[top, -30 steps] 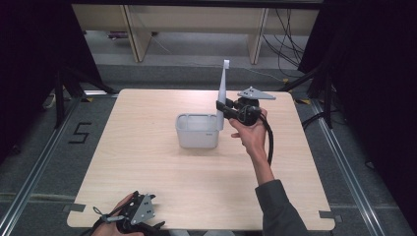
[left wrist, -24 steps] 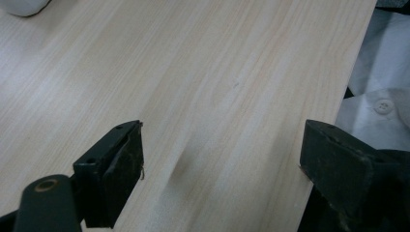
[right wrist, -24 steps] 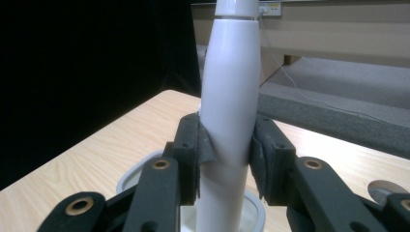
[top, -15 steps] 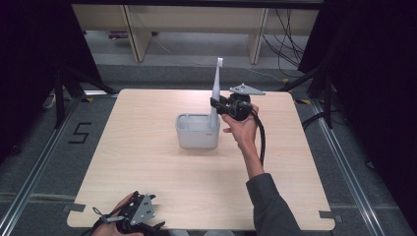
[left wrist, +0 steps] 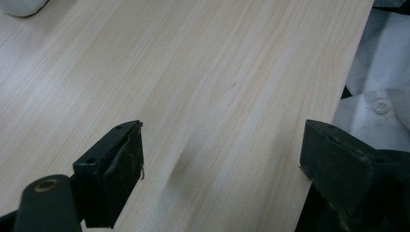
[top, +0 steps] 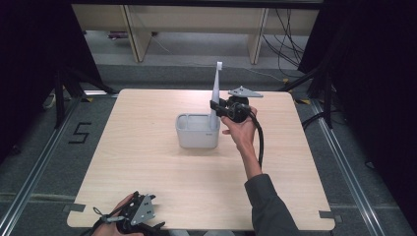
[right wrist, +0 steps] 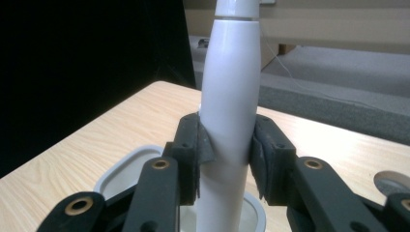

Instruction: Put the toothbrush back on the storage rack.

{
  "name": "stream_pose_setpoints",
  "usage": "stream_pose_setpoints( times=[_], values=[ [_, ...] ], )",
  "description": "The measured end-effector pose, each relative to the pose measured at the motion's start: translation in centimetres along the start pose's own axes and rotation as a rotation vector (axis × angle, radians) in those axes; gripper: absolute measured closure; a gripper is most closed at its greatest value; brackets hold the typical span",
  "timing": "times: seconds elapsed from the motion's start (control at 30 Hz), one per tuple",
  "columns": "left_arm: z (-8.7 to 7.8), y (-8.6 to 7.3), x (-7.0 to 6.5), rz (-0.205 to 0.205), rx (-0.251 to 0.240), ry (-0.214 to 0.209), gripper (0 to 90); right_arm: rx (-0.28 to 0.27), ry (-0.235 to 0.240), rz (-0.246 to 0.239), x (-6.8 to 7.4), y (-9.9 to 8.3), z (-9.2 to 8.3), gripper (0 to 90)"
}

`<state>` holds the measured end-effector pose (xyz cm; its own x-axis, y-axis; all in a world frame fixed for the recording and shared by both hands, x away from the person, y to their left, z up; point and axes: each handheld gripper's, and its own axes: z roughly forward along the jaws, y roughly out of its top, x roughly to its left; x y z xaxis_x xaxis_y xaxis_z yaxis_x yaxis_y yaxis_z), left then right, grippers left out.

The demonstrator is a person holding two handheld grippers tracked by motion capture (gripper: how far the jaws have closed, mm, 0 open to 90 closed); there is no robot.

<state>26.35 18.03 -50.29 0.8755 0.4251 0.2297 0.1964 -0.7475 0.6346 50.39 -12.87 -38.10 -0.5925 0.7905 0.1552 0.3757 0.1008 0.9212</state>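
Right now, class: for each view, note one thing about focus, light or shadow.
High view: table evenly lit, surroundings dark. Left gripper view: jaws soft, a faint shadow on the wood between them. Right gripper view: white handle bright between the pads, left background black, jaws slightly blurred.

A tall, glossy white plastic toothbrush-like handle (right wrist: 229, 106) stands over a pale grey plastic rectangular tub (top: 197, 131) on the light wood-grain table (top: 147, 177). Black-jawed right gripper (right wrist: 226, 147); grey floor, with what looks like a black "5" (top: 80, 132) at the left.
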Motion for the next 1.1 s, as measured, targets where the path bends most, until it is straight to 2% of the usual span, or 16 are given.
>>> stream_pose_setpoints(
  times=[0.03,0.1,0.17,0.2,0.27,0.33,0.4,0.43,0.67,0.7,0.73,0.83,0.93,0.97,1.03,1.1],
  values=[
    [-0.1,0.1,0.1,0.003,0.021,-0.03,15.4,0.002,-0.011,0.002,0.0,-0.1,0.0,66.3],
    [0.0,-0.1,0.1,0.004,0.004,0.001,15.4,0.008,-0.012,-0.014,-0.1,-0.4,0.2,66.3],
    [0.0,0.0,0.1,0.001,0.0,0.0,15.4,0.004,-0.013,-0.012,-0.1,-0.5,0.3,66.3],
    [-0.1,0.0,0.0,0.0,0.008,-0.009,15.4,0.024,-0.017,-0.004,0.0,-0.6,0.3,66.3],
    [0.0,-0.1,0.0,0.004,0.005,0.0,15.4,0.021,-0.022,-0.031,-0.1,-0.8,0.5,66.3],
    [0.0,0.0,0.0,0.005,0.007,0.001,15.4,0.034,-0.031,-0.016,0.1,-0.9,0.4,66.3],
    [-0.1,0.0,0.0,0.001,0.011,-0.012,15.4,0.034,-0.036,-0.042,0.0,-1.2,0.7,66.3],
    [0.0,-0.1,0.0,0.003,0.005,0.0,15.4,0.041,-0.036,-0.032,0.0,-1.5,0.8,66.3],
    [0.0,-0.1,0.0,0.006,0.012,-0.001,15.4,0.064,-0.048,-0.042,0.0,-2.2,1.1,66.3],
    [0.0,-0.1,0.0,0.005,0.011,0.0,15.4,0.057,-0.043,-0.062,-0.1,-2.3,1.2,66.3],
    [-0.2,0.1,0.1,0.007,0.027,-0.031,15.4,0.063,-0.053,-0.051,0.0,-2.5,1.2,66.3],
    [0.0,-0.1,0.0,0.008,0.011,-0.001,15.4,0.074,-0.045,-0.067,0.1,-2.7,1.3,66.3],
    [0.0,0.0,0.0,0.007,0.007,0.001,15.4,0.077,-0.058,-0.062,0.1,-2.9,1.3,66.3],
    [-0.1,0.0,0.1,0.008,0.027,-0.031,15.4,0.084,-0.048,-0.077,0.0,-3.0,1.4,66.2],
    [0.0,-0.1,0.1,0.012,0.018,-0.008,15.4,0.097,-0.051,-0.06,0.0,-3.2,1.3,66.2],
    [-0.1,0.0,0.1,0.013,0.024,-0.014,15.4,0.091,-0.043,-0.076,-0.1,-3.4,1.5,66.2]
  ],
)
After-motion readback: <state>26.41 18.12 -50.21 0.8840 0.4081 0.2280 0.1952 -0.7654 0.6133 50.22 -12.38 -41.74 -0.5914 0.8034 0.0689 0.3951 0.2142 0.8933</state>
